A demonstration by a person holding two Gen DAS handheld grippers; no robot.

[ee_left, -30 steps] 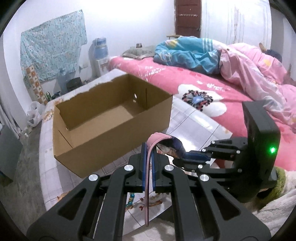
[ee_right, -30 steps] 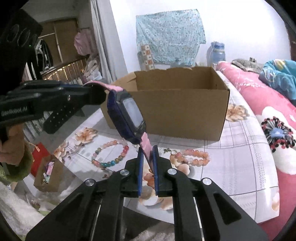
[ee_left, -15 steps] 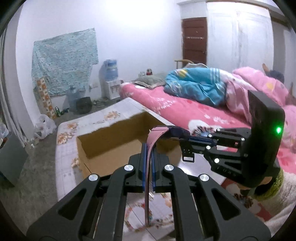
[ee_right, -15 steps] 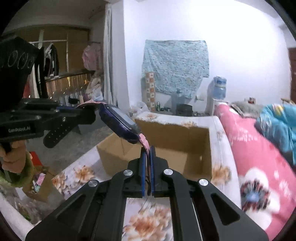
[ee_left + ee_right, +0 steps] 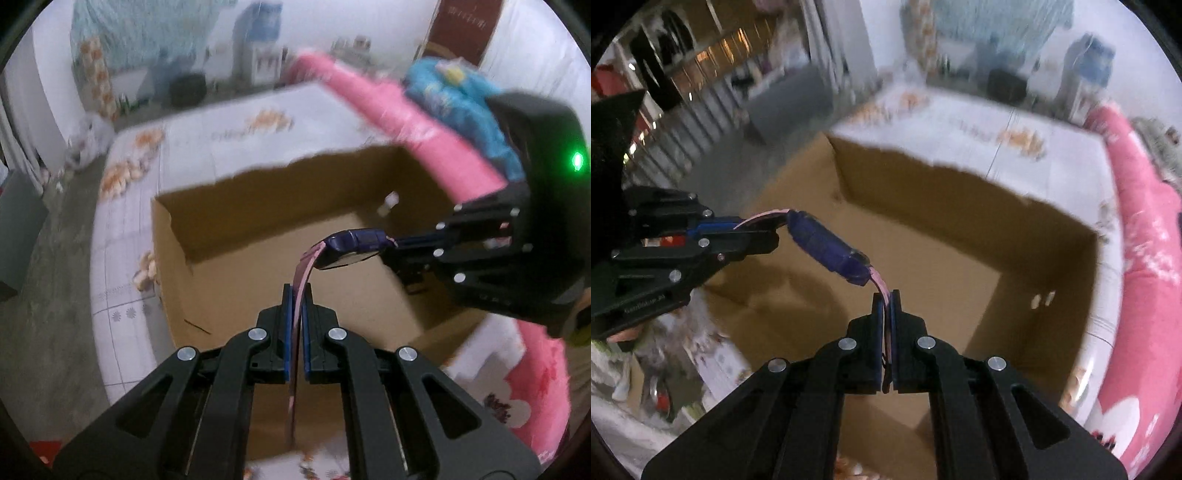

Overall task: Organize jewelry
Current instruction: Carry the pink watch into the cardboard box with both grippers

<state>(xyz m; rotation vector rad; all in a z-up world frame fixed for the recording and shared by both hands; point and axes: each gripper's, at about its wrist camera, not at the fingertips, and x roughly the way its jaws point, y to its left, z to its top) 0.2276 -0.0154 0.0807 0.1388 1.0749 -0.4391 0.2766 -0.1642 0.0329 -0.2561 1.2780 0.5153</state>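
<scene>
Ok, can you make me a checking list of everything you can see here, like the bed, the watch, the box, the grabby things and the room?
Surface: flowered bedsheet under the box; blurred.
Job's things: watch, purple body and pink strap, held up over the open cardboard box. The visible part of the box floor is bare.
Clutter: nothing seen on the sheet in these views.
Grippers: left gripper shut on one strap end; right gripper shut on the other end. The watch hangs between them.
Cables: nothing seen.
Surroundings: pink blanket, blue bedding, water dispenser, patterned cloth on the wall; all blurred.
</scene>
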